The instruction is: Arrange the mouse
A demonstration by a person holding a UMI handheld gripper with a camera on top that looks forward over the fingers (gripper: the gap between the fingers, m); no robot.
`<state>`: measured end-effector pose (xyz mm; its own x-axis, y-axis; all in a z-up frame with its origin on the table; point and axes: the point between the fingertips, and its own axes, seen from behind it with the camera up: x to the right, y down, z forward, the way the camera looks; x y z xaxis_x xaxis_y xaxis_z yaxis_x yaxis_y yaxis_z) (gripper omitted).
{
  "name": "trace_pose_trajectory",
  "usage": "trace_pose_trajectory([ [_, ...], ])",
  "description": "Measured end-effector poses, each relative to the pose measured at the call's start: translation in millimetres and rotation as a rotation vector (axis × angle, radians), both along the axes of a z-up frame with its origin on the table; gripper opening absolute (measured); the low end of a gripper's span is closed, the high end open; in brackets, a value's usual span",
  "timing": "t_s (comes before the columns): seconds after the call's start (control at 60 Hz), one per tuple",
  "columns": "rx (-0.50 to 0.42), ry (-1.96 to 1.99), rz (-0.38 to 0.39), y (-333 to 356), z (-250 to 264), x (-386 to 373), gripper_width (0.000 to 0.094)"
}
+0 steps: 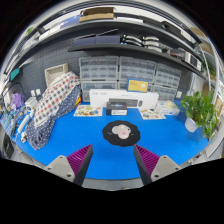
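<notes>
A pale pink-white mouse (121, 131) lies on a round black mouse pad (120, 134) on the blue tabletop (80, 128). My gripper (112, 158) is held back from them, near the table's grey front edge, with the pad and mouse ahead of the fingers and centred between them. The fingers stand wide apart, their magenta pads (78, 157) facing inward with only blue table between them. Nothing is held.
A chair draped in checked cloth (52, 106) stands left of the table. A potted green plant (201, 110) sits at the right. White boxes and a printer-like unit (124, 98) line the far edge, with drawer cabinets (130, 70) behind.
</notes>
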<state>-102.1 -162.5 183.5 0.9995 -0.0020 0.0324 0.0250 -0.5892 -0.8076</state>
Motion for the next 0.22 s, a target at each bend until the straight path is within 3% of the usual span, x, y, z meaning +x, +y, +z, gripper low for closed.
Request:
trace_pose_trajectory([
  [0.217,0.003,0.025,0.003,-5.2,1.8,-4.5,0.0827],
])
